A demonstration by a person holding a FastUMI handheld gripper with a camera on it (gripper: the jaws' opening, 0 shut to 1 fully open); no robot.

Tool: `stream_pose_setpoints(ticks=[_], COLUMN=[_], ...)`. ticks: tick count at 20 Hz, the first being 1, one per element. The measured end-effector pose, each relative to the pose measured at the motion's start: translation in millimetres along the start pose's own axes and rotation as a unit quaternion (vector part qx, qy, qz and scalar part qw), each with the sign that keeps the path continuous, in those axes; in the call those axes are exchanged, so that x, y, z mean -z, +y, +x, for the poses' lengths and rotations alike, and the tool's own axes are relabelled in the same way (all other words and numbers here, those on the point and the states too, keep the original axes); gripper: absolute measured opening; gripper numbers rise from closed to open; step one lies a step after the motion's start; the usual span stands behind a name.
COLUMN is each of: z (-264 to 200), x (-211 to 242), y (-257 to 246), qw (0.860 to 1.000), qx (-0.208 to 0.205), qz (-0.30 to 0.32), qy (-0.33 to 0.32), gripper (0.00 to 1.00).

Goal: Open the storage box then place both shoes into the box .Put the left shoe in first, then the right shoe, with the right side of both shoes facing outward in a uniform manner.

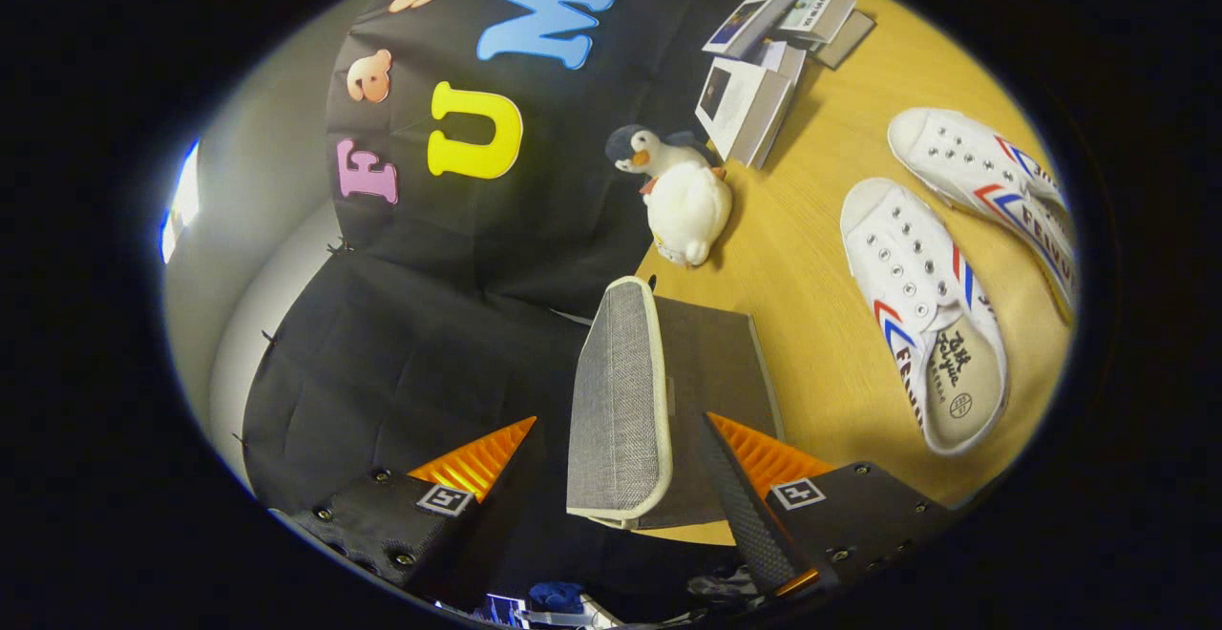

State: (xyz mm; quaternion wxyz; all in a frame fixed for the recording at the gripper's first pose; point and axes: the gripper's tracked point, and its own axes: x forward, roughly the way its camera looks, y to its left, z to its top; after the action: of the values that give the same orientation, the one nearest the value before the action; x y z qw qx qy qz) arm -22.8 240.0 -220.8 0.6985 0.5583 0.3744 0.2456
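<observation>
A wooden tabletop [831,325] meets the booth's black cloth wall [430,325], with a pale wall [258,229] behind.

Gripper [616,472], seen along its own two fingers and rolled strongly to one side. The fingers stand spread apart, jaws parted, the two ribbed pads [474,463] facing each other across the gap. Each finger body carries a square marker tag [797,493]. Neither pad shows clear contact with any surface; the far pad's contact is uncertain.
</observation>
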Motion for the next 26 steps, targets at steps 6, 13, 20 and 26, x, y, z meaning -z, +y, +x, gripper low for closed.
stream_pose_setpoints(ticks=[6, 13, 20, 26], z=[19, 32, 38, 49], x=[29, 45, 41, 39], y=[-3, -3, -8, -3], qw=[0.998, 0.996, 0.996, 0.998], qx=[-0.012, -0.016, 0.006, 0.013], qz=[0.048, 0.071, 0.069, 0.038], qy=[0.032, 0.061, 0.052, 0.056], gripper=[0.96, 0.70, 0.11, 0.00])
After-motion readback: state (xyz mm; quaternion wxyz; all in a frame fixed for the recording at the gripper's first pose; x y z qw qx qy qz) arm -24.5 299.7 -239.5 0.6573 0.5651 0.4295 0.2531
